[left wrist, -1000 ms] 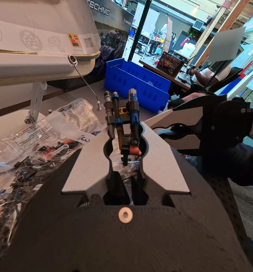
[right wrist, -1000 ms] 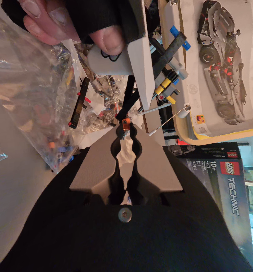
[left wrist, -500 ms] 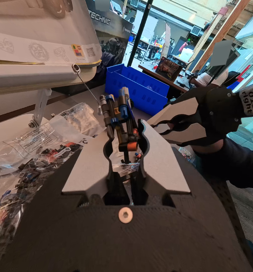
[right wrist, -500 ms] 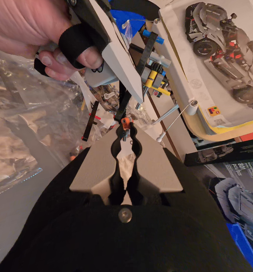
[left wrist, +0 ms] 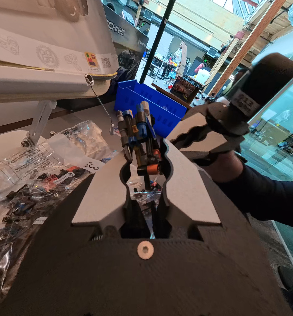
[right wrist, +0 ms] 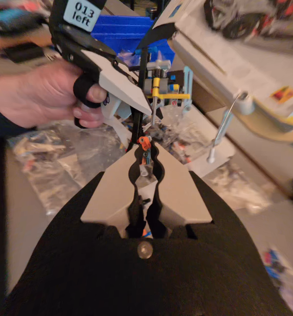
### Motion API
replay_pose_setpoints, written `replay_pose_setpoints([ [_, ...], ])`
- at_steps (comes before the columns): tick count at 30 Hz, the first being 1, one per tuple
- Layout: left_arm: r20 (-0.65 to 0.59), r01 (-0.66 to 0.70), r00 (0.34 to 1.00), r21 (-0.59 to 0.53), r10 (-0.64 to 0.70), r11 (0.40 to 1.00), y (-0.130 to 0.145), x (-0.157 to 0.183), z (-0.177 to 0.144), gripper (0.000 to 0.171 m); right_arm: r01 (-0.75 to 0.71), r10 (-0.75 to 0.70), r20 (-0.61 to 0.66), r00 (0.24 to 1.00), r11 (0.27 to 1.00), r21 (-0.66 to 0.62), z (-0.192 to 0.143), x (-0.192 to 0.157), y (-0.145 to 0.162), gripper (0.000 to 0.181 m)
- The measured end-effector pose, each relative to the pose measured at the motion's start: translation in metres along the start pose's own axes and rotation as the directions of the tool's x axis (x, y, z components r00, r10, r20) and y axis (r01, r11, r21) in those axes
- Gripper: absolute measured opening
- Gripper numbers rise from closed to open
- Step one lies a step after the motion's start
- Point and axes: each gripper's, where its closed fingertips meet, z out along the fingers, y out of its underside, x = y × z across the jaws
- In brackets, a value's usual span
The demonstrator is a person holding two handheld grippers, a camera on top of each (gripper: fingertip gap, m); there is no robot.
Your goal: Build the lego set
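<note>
My left gripper [left wrist: 144,151] is shut on a partly built lego assembly [left wrist: 138,136] of black beams, blue pins and an orange end piece, held above the table. In the right wrist view the same assembly [right wrist: 161,85] shows grey and yellow parts, clamped by the left gripper [right wrist: 142,109]. My right gripper [right wrist: 145,146] is shut on a small orange connector [right wrist: 144,142] with a blue-grey piece below it. The connector's tip sits at the lower end of the assembly's long black beam [right wrist: 139,102]. The right gripper also shows in the left wrist view [left wrist: 193,136], just right of the assembly.
Clear bags of loose lego parts [left wrist: 31,172] cover the table on the left. An instruction booklet on a white stand [left wrist: 39,56] hangs over the bags. A blue bin [left wrist: 152,106] stands behind. Glass panels are at the right. Only a small space, under 4 cm, lies between the two pairs of fingers.
The right gripper has rolled and tilted, so its view now stands upright and blurred. The assembly in the left gripper has turned, and the orange connector stays at the black beam's end.
</note>
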Motion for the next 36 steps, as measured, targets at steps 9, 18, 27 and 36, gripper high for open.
replay_pose_setpoints([
  [9, -0.006, -0.042, 0.999, 0.123, 0.043, 0.992, -0.027, -0.011, -0.034, 0.027, -0.366, 0.319, 0.279, 0.906, 0.92, 0.138, -0.028, 0.019, -0.004, 0.0],
  [18, -0.048, -0.22, 0.974, 0.021, 0.221, 0.975, -0.008, 0.018, -0.009, 0.028, 0.038, -0.049, 0.098, 0.994, 0.993, 0.108, -0.009, -0.002, -0.005, 0.015],
  [27, -0.062, -0.169, 0.984, -0.031, 0.167, 0.985, 0.007, 0.017, 0.004, 0.028, 0.479, -0.502, -0.18, 0.846, 0.863, -0.158, 0.006, -0.003, 0.009, 0.008],
  [36, -0.036, -0.146, 0.989, -0.017, 0.145, 0.989, 0.004, 0.013, 0.004, 0.03, 0.364, -0.38, -0.124, 0.916, 0.921, -0.136, 0.002, -0.007, 0.007, 0.006],
])
